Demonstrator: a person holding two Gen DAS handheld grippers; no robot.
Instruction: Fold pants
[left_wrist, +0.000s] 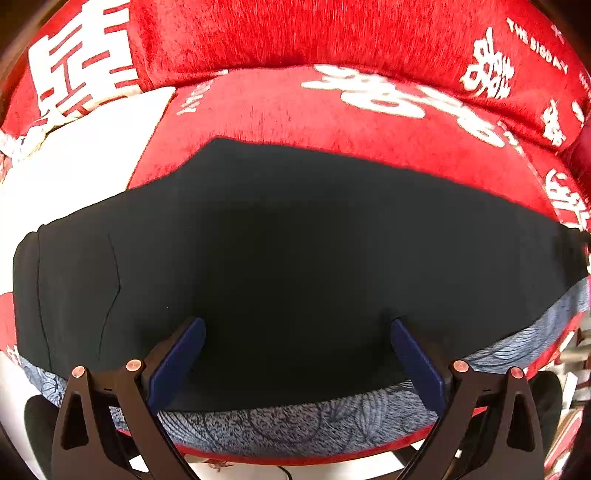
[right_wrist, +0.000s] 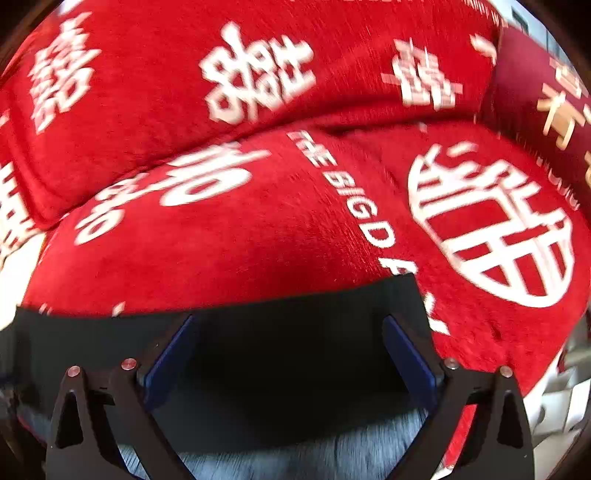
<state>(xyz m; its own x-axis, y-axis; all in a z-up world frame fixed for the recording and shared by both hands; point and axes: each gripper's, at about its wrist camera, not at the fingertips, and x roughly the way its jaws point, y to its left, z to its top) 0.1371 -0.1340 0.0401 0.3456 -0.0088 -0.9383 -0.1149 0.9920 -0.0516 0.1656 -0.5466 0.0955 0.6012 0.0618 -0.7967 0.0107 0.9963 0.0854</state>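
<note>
A red cover with white lettering (left_wrist: 280, 122) forms the work surface. The black pants (left_wrist: 295, 240) lie flat on it, over a blue-grey patterned cloth (left_wrist: 295, 424). Left gripper (left_wrist: 297, 325) and right gripper (right_wrist: 290, 321) both stand wide above the pants, holding nothing.

Red plush cover (left_wrist: 332, 122) with white characters, grey patterned cloth (left_wrist: 295, 424)

black pants (left_wrist: 295, 240) lie flat, spread wide across the red cushion. grey patterned fabric shows along the near edge. far edge straight, few wrinkles.
</note>
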